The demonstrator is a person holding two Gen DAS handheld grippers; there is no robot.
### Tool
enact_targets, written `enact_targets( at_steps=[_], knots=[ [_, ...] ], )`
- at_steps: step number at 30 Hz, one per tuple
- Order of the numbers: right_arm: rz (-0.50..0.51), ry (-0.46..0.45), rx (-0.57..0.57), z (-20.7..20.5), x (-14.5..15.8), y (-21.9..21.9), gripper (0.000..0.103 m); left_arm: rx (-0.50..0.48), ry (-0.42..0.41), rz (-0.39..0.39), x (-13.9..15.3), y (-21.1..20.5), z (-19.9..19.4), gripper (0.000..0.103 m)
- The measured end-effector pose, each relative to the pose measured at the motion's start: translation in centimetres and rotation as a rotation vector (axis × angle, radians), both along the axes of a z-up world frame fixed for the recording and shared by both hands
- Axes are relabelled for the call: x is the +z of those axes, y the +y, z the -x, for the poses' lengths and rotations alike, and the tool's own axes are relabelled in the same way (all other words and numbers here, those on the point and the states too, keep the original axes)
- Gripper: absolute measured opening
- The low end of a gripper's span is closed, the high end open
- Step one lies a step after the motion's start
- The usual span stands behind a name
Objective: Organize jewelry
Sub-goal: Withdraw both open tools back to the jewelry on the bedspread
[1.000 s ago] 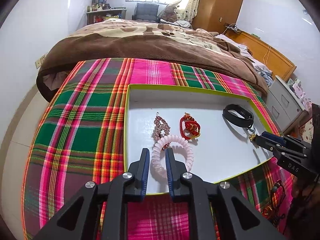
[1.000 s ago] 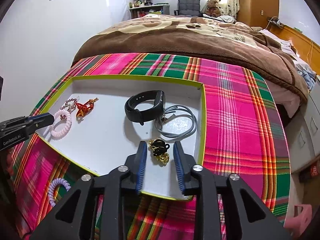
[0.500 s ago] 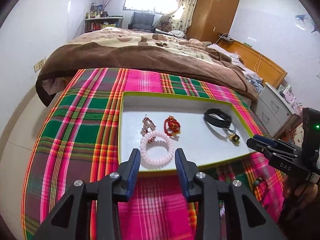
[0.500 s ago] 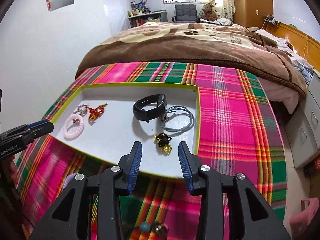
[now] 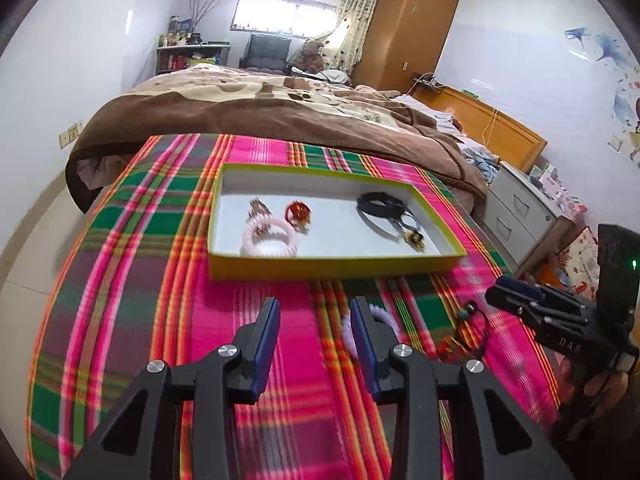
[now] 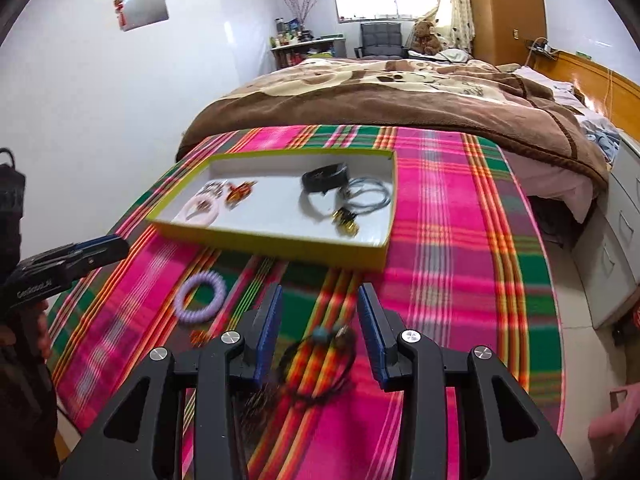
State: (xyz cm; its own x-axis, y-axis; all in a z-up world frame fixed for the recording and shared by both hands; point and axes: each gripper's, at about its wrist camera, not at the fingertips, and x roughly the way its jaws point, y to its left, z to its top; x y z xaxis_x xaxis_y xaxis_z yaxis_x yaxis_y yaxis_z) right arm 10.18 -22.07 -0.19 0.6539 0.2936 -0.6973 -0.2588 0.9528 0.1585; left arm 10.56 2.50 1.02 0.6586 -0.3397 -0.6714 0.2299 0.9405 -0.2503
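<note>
Plaid cloth [image 6: 448,216] around yellow-rimmed tray [image 6: 280,236]

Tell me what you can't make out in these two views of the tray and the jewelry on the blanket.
- Purple bracelet: left view, mostly hidden behind the left gripper's finger.
- Cord bracelet: right view, motion blurred between the right gripper's fingers; its clasp is unreadable.
- Gold charm in the tray: blurred and too small to identify.
- Small red bits: too small to tell what they are.

Plaid-covered table [image 6: 448,208] bearing yellow-rimmed tray [image 6: 280,238], lilac coil bracelet [image 6: 200,298], dark cord bracelet [image 6: 320,364].
</note>
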Motion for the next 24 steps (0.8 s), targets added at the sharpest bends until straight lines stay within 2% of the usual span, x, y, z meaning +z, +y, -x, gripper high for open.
enact_targets(
  at_steps=[4,8,11,24],
  knots=[
    [0.008,-0.005,0.025,2.4,-0.4,0.5,0.039,-0.019,0.001,-0.001,-0.5,-0.4,1.9,0.036],
    [-0.03,-0.003,0.046,4.2,-0.8,0.8,0.039,-0.02,0.015,0.008,-1.1,-0.4,3.2,0.036],
    [-0.013,-0.002,0.043,5.0,-1.3,1.3,0.04,-0.025,0.021,0.024,-1.5,-0.3,4.1,0.036],
    [0.049,0.02,0.075,6.0,-3.6,4.1,0.04,-0.012,0.024,0.044,-1.8,0.9,5.7,0.036]
  ],
)
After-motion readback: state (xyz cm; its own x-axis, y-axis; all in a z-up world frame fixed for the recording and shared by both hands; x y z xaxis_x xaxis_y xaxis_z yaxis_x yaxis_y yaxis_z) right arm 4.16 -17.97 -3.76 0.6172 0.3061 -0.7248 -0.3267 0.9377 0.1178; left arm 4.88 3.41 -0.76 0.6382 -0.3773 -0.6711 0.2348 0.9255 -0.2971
